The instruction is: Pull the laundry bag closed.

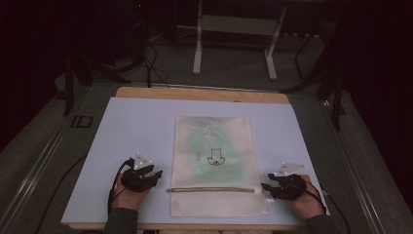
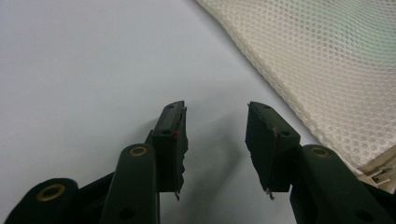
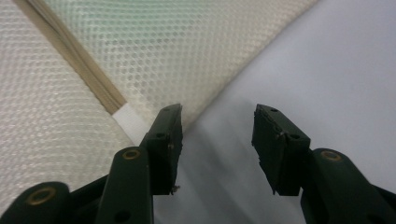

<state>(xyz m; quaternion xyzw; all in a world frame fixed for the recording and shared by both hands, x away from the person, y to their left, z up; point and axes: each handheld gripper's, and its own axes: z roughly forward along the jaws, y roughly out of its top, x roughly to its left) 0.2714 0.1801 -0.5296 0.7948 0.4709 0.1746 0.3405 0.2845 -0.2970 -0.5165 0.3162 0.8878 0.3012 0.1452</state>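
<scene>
So there's a mesh bag point(image 1: 214, 165) lying flat in the middle of the surface point(image 1: 136, 126), long side running away from the person, with something green showing through the mesh in its upper half and a little dark print near the centre. A tan zipper point(image 1: 212, 189) runs straight across the bag near the end closest to the person.

The left claw point(image 1: 152, 176) sits on the surface just beside the bag's left edge, about level with the zipper, pointing toward the bag. Its jaws are spread wide with nothing between them. In the left claw view it's just bare surface in the gap, and the bag's edge point(image 2: 327, 74) runs diagonally off to the right of the jaws, near but not touching as far as I can tell.

The right claw point(image 1: 267, 188) is on the opposite side, right at the zipper's right end, also pointing in at the bag. Jaws released here too, wide apart and holding nothing. In the right claw view the bag point(image 3: 140, 51) fills the left part, the zipper point(image 3: 74, 56) ends in a white tab point(image 3: 130, 122) just beside one jaw, and that jaw tip sits at the bag's edge. The gap itself is over bare surface.
</scene>
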